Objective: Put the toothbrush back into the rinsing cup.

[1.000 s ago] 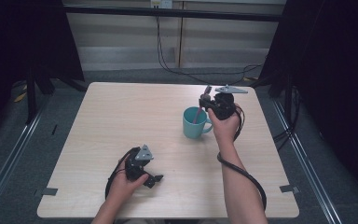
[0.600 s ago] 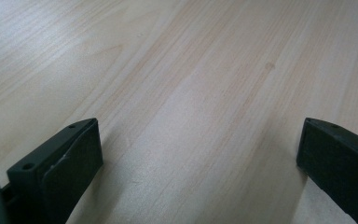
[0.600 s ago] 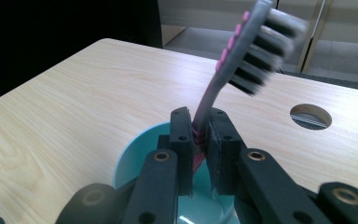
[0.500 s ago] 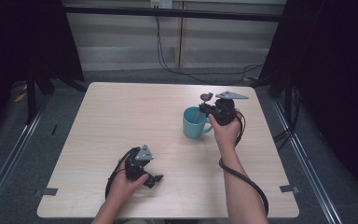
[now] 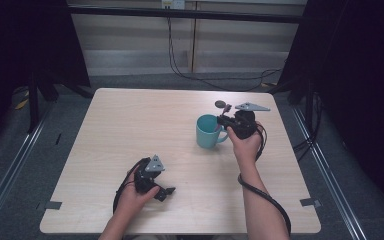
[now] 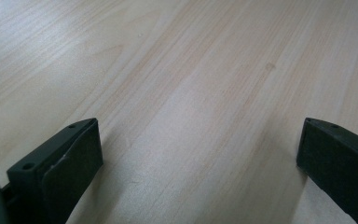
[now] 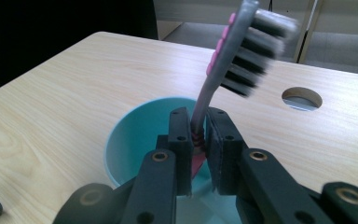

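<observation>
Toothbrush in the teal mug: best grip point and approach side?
Grip the toothbrush on its slim neck just below the bristle head, coming from above the teal mug. The lower handle sits inside the cup, walled off by the rim, so the neck is what sticks out. The right tool is already shut there, pads on the flat sides.

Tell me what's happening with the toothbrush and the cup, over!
Right gripper shut on toothbrush, head up, handle down in teal mug. Left gripper open, resting low over bare table. Nothing in the way.
</observation>
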`<state>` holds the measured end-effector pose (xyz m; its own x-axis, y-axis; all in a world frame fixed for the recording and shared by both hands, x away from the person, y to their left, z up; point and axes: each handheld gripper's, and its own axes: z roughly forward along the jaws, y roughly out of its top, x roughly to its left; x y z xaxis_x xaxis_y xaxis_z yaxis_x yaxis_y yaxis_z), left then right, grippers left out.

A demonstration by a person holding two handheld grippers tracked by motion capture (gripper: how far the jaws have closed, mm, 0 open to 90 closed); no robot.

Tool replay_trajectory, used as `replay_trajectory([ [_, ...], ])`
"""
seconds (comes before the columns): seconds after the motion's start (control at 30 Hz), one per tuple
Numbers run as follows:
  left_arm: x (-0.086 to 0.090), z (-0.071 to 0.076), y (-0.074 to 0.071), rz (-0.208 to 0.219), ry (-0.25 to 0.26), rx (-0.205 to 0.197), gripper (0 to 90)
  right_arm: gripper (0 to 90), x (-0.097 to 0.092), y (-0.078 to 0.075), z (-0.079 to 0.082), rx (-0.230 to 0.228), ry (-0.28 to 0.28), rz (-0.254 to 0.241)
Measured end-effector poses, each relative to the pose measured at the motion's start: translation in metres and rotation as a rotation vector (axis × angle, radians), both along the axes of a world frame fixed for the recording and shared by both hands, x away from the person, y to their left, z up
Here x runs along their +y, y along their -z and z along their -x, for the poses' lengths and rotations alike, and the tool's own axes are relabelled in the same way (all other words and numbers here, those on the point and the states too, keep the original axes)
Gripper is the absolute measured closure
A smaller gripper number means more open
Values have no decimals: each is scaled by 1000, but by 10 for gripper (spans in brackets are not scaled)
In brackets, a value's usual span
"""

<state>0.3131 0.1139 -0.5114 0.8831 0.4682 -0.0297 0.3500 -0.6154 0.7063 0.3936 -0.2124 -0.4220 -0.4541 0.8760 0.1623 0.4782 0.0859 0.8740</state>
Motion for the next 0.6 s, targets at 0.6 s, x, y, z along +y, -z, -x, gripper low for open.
replay_trajectory([
  [0.6,1,0,0,-11,8,-3,0,587,-6,2,7,10,12,-5],
])
